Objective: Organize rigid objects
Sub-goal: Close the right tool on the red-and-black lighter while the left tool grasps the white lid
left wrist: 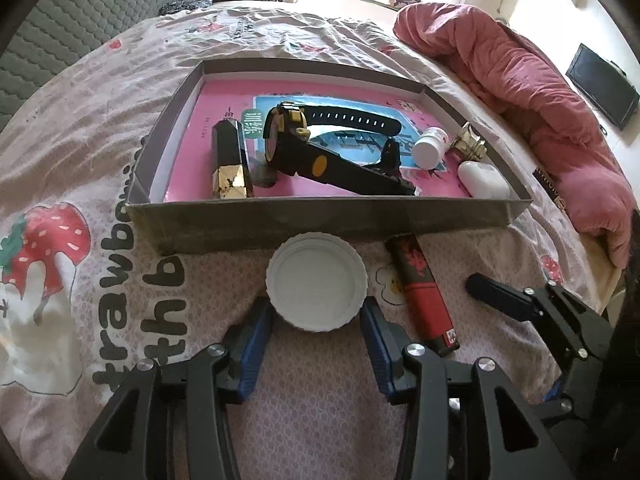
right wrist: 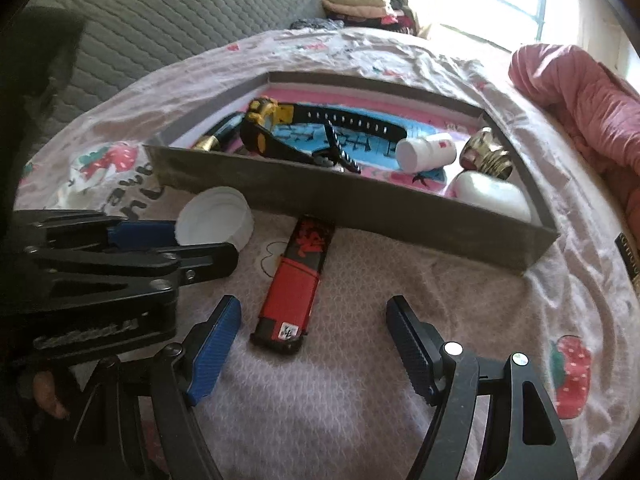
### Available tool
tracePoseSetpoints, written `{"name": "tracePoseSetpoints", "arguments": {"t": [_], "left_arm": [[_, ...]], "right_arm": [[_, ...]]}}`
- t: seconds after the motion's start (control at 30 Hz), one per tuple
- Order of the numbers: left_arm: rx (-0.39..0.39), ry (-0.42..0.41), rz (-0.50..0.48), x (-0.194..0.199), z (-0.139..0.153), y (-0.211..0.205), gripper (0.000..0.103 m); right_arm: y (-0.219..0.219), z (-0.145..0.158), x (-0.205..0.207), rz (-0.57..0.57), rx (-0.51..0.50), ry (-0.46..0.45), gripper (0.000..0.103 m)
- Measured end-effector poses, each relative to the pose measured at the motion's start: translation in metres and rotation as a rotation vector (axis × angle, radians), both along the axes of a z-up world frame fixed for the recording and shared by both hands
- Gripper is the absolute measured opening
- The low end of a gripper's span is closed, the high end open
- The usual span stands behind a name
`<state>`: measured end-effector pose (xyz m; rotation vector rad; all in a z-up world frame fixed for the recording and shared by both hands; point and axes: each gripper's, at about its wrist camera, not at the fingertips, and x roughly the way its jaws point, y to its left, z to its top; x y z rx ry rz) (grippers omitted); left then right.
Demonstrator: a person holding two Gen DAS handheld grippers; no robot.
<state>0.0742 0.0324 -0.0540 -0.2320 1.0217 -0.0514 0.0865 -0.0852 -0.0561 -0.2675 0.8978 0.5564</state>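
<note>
Left wrist view: nearest to me, my left tool (left wrist: 318, 314) stands wide, its blue pads either side of the white lid (left wrist: 318, 282) but not yet pinching it; the lid lies open side up on the bed (left wrist: 320, 392), close to the near wall of the box (left wrist: 320, 224). Just right of it lies one red-and-black lighter (left wrist: 420, 290), its far end against the box wall. In the right wrist view my right tool (right wrist: 314, 322) is also wide and holds nothing, hovering over the lighter's near end (right wrist: 296, 284).

I judge the step in hand is the pickup of these last two loose pieces. Next I need to shut the left tool on the lid's rim, lift it clear of the wall, and set it inside.

Farther off, the box holds one black-and-gold lipstick (left wrist: 230, 160), one black-and-yellow watch (left wrist: 320, 144), one small white bottle (left wrist: 430, 146), one gold ornament (left wrist: 468, 144) and one white case (left wrist: 482, 178).
</note>
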Motion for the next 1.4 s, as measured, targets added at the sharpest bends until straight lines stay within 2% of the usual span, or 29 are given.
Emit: {"name": "tracePoseSetpoints", "arguments": {"t": [0.13,0.43,0.67,0.83,0.93,1.1,1.17,1.3,1.37,1.4], "left_arm": [[0.005,-0.004,-0.007,0.002,-0.001,-0.001,0.048],[-0.012,-0.002,-0.004,0.006,-0.003,0.001,0.049],[-0.019,-0.002,0.001,0.008,-0.004,0.002,0.05],[-0.015,-0.005,0.006,0.008,-0.004,0.0,0.05],[-0.015,-0.008,0.013,0.009,-0.005,-0.001,0.05],[-0.014,-0.009,0.021,0.011,-0.007,-0.002,0.05],[-0.013,-0.011,0.023,0.012,-0.008,-0.002,0.05],[-0.008,-0.021,0.023,0.011,-0.008,-0.002,0.05],[-0.007,-0.022,0.023,0.011,-0.008,-0.003,0.05],[-0.008,-0.024,0.023,0.011,-0.008,-0.003,0.05]], "right_arm": [[-0.002,-0.003,0.009,-0.009,0.021,0.017,0.076],[0.002,-0.006,0.014,0.042,-0.017,-0.009,0.074],[-0.007,-0.004,0.022,0.04,-0.005,0.008,0.06],[-0.009,-0.005,0.026,0.042,0.015,0.03,0.06],[-0.008,-0.006,0.028,0.034,0.037,0.047,0.063],[0.001,-0.008,0.021,0.036,-0.019,0.005,0.063],[0.001,-0.007,0.02,0.036,-0.018,0.003,0.059],[0.0,-0.004,0.02,0.051,-0.001,-0.001,0.037],[0.0,-0.002,0.018,0.072,-0.001,-0.003,0.023],[0.0,-0.002,0.017,0.075,-0.002,-0.004,0.023]]}}
